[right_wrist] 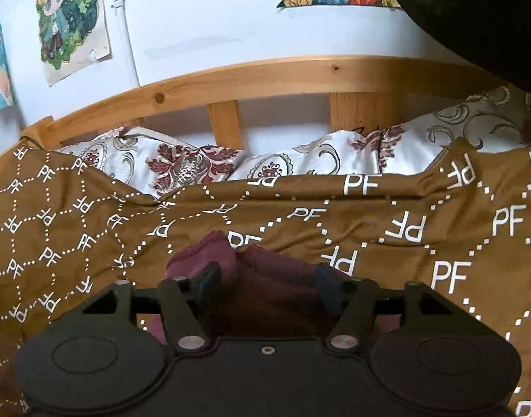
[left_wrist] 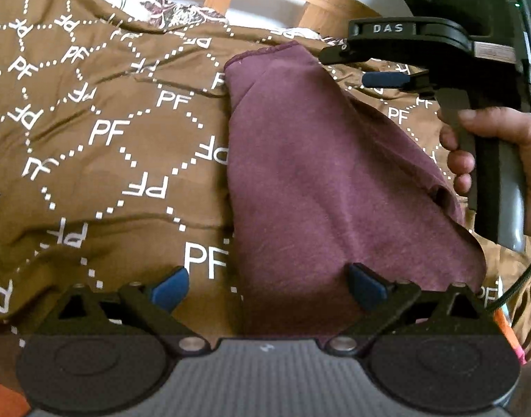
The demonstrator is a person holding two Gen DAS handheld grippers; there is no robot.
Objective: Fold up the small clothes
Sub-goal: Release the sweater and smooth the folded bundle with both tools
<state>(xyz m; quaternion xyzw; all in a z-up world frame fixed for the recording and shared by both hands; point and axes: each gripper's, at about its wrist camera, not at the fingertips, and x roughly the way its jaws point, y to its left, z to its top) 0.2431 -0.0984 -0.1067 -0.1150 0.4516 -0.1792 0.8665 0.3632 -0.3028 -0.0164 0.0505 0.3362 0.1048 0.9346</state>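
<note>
A small maroon garment [left_wrist: 310,173] lies folded into a long strip on the brown "PF" bedspread [left_wrist: 109,160]. My left gripper [left_wrist: 269,286] is open at the garment's near end; its right fingertip [left_wrist: 364,285] rests over the cloth, and its left fingertip [left_wrist: 171,286] is over the bedspread. My right gripper [left_wrist: 362,66] appears at the upper right of the left wrist view, beside the garment's far end. In the right wrist view the right gripper [right_wrist: 265,286] is open, with the bunched maroon garment [right_wrist: 262,278] lying between its fingers.
A wooden headboard [right_wrist: 265,73] and patterned white pillows [right_wrist: 182,163] lie beyond the bedspread. Posters [right_wrist: 71,17] hang on the white wall. A hand [left_wrist: 488,149] holds the right gripper's handle. An orange object [left_wrist: 505,323] sits at the right edge.
</note>
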